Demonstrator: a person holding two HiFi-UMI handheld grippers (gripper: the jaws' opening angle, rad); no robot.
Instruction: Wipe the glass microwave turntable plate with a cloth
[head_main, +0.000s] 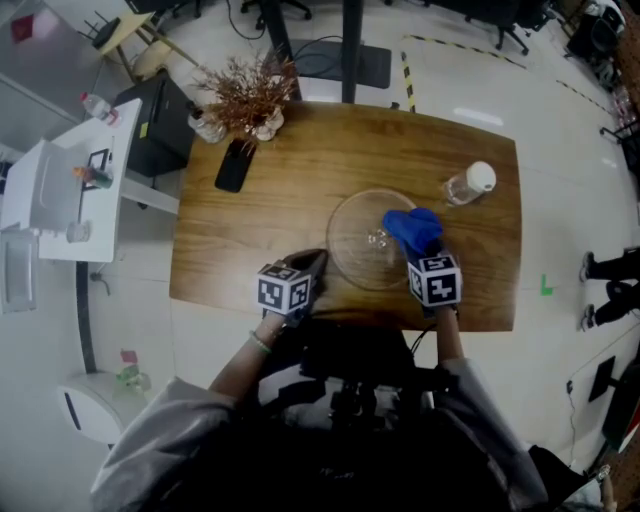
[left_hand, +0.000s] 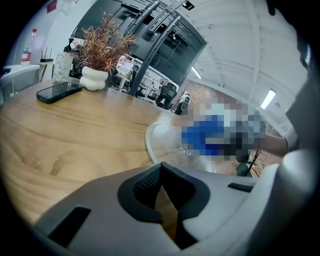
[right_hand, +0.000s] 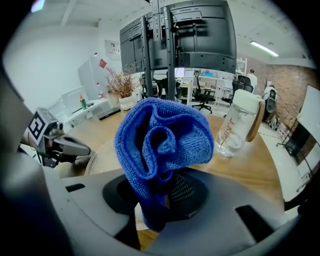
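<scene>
Plate (head_main: 350, 240) lies flat on the worktop (head_main: 300, 200), close to its front edge and about midway across, with the bottle (head_main: 468, 183) just beyond its right rim. The right tool (head_main: 420, 252) is clamped on the bunched blue cloth (head_main: 412, 228), which pokes out ahead of the jaws over the plate's right part; whether it presses on the glass I cannot tell. The left tool (head_main: 316, 260) has its jaws together with nothing between them, its tip just beside the plate's near-left rim. To wipe well, I judge the cloth should press flat onto the glass and sweep in overlapping arcs from centre to rim, while the left tool steadies the rim so the plate neither slides nor spins. Strokes want to be short on the right, where the bottle could be knocked over, and careful toward the front edge. Bare wood to the left and behind gives room; the phone (head_main: 233, 165) and vase (head_main: 266, 124) stand well apart at the far left.
</scene>
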